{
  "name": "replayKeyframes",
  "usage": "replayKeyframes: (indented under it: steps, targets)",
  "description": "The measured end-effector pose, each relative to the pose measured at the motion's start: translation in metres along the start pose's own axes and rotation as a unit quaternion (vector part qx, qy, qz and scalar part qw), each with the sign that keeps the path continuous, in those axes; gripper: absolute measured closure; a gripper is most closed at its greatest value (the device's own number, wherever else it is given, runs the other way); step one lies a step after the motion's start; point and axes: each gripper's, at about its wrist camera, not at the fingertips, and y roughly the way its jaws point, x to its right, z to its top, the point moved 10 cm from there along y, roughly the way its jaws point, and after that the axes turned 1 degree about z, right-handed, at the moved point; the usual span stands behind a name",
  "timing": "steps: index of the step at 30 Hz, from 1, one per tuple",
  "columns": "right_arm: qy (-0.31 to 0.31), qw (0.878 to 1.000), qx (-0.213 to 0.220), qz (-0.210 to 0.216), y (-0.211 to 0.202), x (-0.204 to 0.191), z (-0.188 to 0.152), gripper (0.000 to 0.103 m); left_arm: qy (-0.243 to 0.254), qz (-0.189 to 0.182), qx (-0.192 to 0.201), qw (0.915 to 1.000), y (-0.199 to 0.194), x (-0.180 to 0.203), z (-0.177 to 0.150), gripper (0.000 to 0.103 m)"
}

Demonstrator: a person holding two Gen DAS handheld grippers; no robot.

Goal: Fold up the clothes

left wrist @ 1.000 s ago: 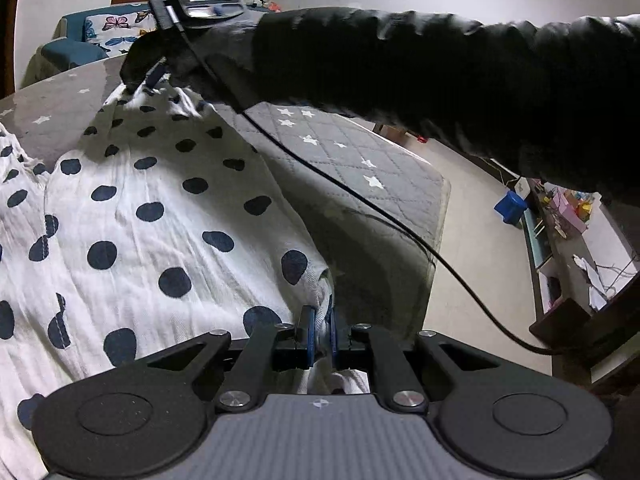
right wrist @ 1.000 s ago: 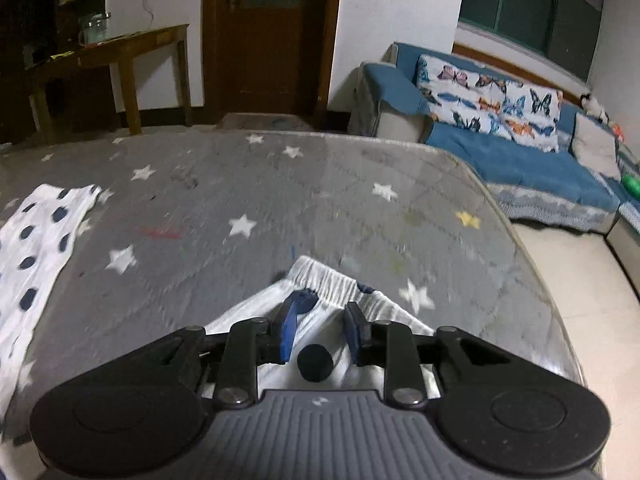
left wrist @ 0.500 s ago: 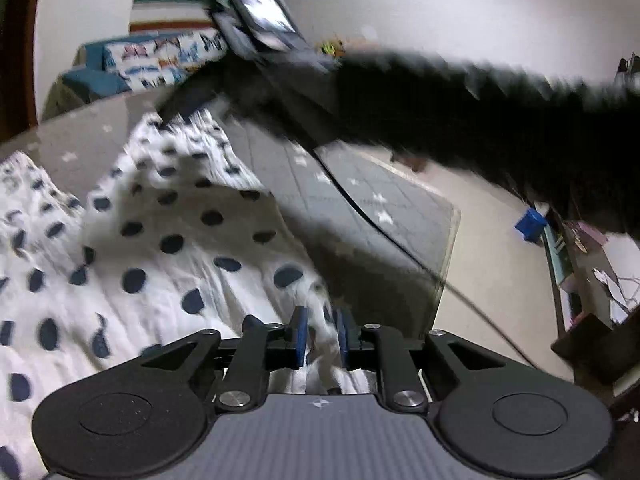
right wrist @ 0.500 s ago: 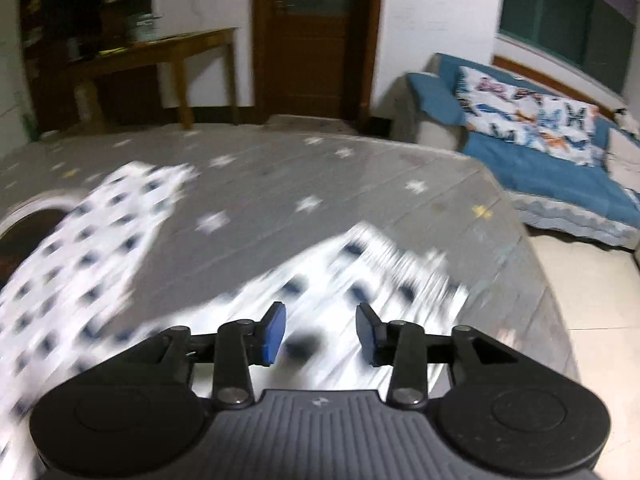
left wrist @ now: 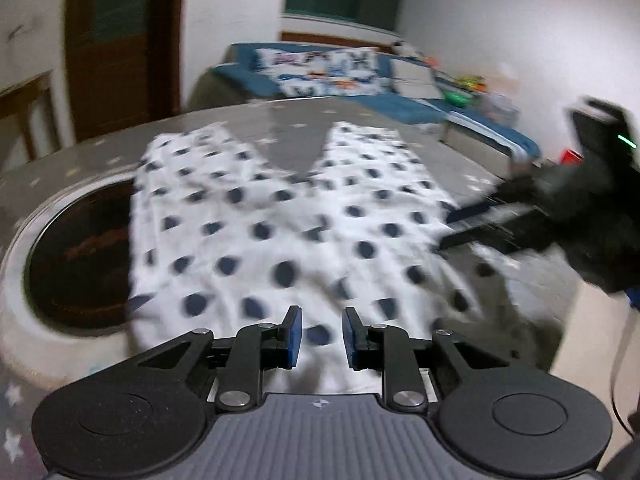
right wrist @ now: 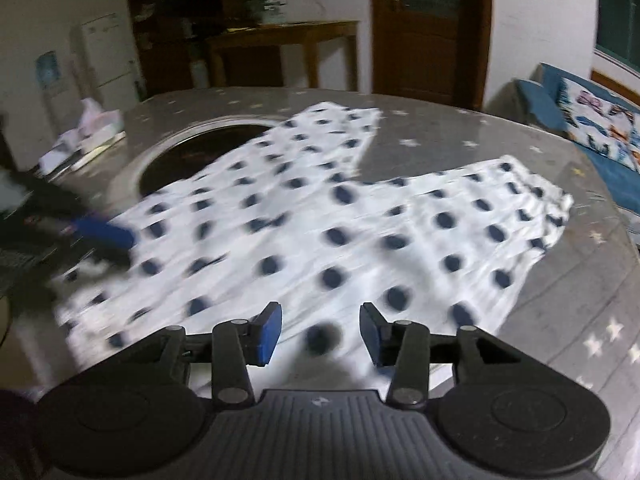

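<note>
White trousers with dark blue dots [left wrist: 280,232] lie spread flat on the grey star-patterned table [left wrist: 288,136], both legs pointing away; they also show in the right wrist view [right wrist: 328,232]. My left gripper [left wrist: 320,338] is open and empty just above the waist end. My right gripper [right wrist: 320,334] is open and empty above the waist edge; it also shows at the right of the left wrist view [left wrist: 472,232]. The left gripper shows blurred at the left of the right wrist view [right wrist: 100,236].
A round dark opening [right wrist: 200,160] is set in the table, partly under one trouser leg. A blue sofa [left wrist: 360,80] stands beyond the table. A wooden desk [right wrist: 280,48] and door stand at the back. Small pale items [right wrist: 88,132] lie at the table's far left.
Both grippers let go of the trousers and opened. Both pulled back, and the trousers now lie spread flat. The views are blurred by motion.
</note>
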Motion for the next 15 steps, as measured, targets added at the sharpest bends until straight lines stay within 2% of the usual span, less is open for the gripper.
replayKeyframes:
  steps: [7, 11, 15]
  targets:
    - [-0.048, 0.998, -0.021, 0.025, -0.006, -0.043, -0.03, 0.059, -0.019, 0.026, -0.011, 0.9994, 0.002, -0.022, -0.016, 0.08]
    - [-0.068, 0.997, -0.035, 0.008, -0.009, -0.045, -0.046, 0.059, -0.02, 0.034, -0.021, 0.999, 0.001, -0.028, -0.028, 0.079]
    - [-0.071, 0.997, -0.035, -0.001, -0.018, -0.046, -0.044, 0.059, -0.014, 0.038, -0.015, 0.9991, -0.007, -0.028, -0.03, 0.08]
